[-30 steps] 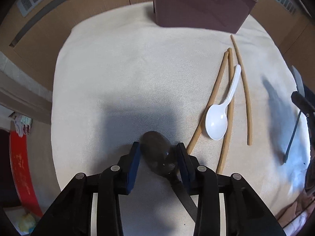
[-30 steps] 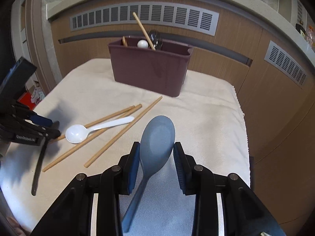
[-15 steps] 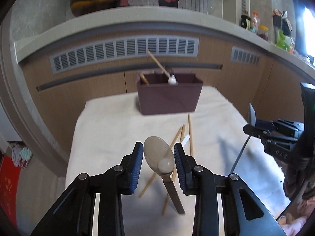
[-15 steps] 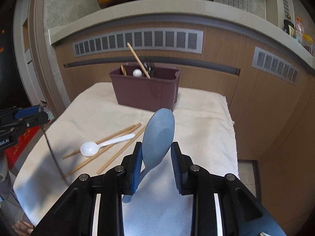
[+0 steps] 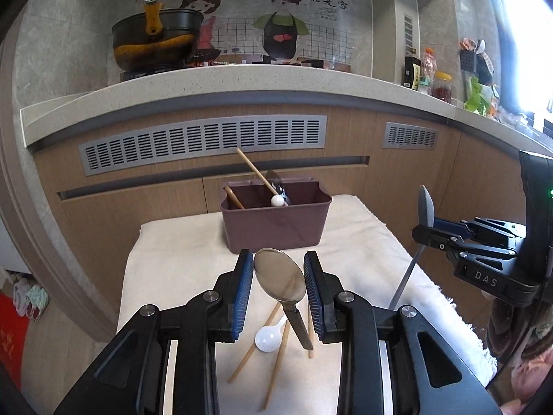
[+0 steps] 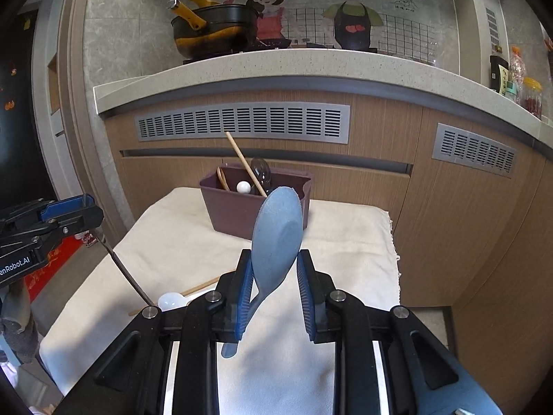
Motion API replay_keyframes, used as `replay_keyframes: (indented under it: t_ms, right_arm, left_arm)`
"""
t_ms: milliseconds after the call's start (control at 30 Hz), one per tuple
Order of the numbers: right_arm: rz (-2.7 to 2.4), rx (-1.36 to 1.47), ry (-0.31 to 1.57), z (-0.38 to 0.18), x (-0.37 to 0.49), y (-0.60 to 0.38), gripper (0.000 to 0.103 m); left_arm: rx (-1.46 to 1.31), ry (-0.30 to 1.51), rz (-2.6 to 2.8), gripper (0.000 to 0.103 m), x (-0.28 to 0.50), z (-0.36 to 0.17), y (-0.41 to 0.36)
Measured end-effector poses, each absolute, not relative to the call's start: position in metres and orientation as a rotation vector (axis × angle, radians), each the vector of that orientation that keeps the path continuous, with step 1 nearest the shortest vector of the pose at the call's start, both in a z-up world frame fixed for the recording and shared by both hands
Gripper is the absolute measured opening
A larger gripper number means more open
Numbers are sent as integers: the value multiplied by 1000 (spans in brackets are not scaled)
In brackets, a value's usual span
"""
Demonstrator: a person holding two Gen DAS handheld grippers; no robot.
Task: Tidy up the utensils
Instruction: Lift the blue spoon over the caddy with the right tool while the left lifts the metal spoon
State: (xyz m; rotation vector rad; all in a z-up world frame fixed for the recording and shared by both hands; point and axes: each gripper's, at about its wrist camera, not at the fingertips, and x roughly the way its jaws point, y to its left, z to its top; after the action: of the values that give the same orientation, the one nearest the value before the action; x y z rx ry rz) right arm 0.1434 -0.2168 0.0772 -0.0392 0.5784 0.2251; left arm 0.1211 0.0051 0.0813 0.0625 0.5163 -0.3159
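Observation:
My left gripper [image 5: 279, 278] is shut on a metal spoon [image 5: 280, 280], bowl up, its dark handle hanging down, held above the cloth-covered table [image 5: 179, 259]. My right gripper [image 6: 273, 276] is shut on a blue rice paddle [image 6: 276, 235], blade up; it also shows in the left wrist view [image 5: 425, 209]. The maroon utensil bin [image 5: 274, 223] stands at the table's far side and holds a chopstick, a white spoon and dark cutlery. A white spoon [image 5: 271, 337] and three wooden chopsticks [image 5: 276, 366] lie on the cloth below the left gripper.
A wooden cabinet front with grey vents [image 5: 204, 141] and a stone counter [image 5: 242, 84] rise behind the table. A black pot [image 5: 155, 41] sits on the counter. The table's right edge [image 6: 392, 242] drops off to the floor.
Both grippers have risen and tilted up from looking down at the cloth to facing the bin. The metal spoon and the blue paddle have come up off the table with them.

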Motion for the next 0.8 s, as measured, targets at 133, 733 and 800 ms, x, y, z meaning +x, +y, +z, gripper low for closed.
replay_keyframes:
  t_ms: [133,733,800]
  right_arm:
    - [207,-57,511,106,149,-217,22]
    - [94,-128,265,214,273,-194,22]
    - [101,-128,291,202,289,-189,22]
  left_arm:
    - [83,445,-311,31,126,111,1]
    - [84,208,-267,31,265,213,-8]
    - [75,231,-276,31,282,205,-7]
